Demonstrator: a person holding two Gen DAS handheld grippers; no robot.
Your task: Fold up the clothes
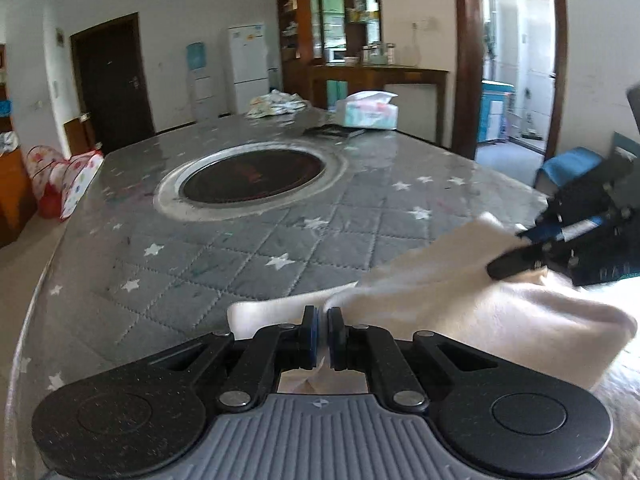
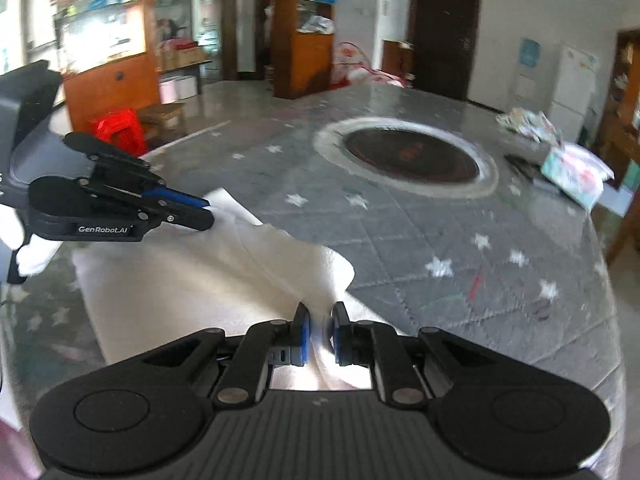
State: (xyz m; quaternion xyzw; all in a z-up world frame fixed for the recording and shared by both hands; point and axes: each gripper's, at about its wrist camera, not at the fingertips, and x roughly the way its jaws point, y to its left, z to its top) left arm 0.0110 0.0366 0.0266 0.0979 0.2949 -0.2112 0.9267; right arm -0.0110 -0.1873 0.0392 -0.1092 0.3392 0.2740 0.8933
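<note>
A white garment (image 1: pixel 460 300) lies at the near edge of a grey star-patterned quilted table (image 1: pixel 224 248). My left gripper (image 1: pixel 323 316) is shut on one edge of it and holds it just above the table. My right gripper (image 2: pixel 319 322) is shut on another edge of the same white garment (image 2: pixel 192 280). Each gripper shows in the other's view: the right gripper (image 1: pixel 516 256) at the right of the left wrist view, the left gripper (image 2: pixel 206 210) at the left of the right wrist view. The cloth is lifted and draped between them.
A round dark hob with a metal rim (image 1: pixel 254 178) sits in the table's middle. A tissue pack (image 1: pixel 370 112), a dark flat object (image 1: pixel 334 131) and a crumpled patterned cloth (image 1: pixel 276 104) lie at the far end. Cabinets, a fridge and doors stand beyond.
</note>
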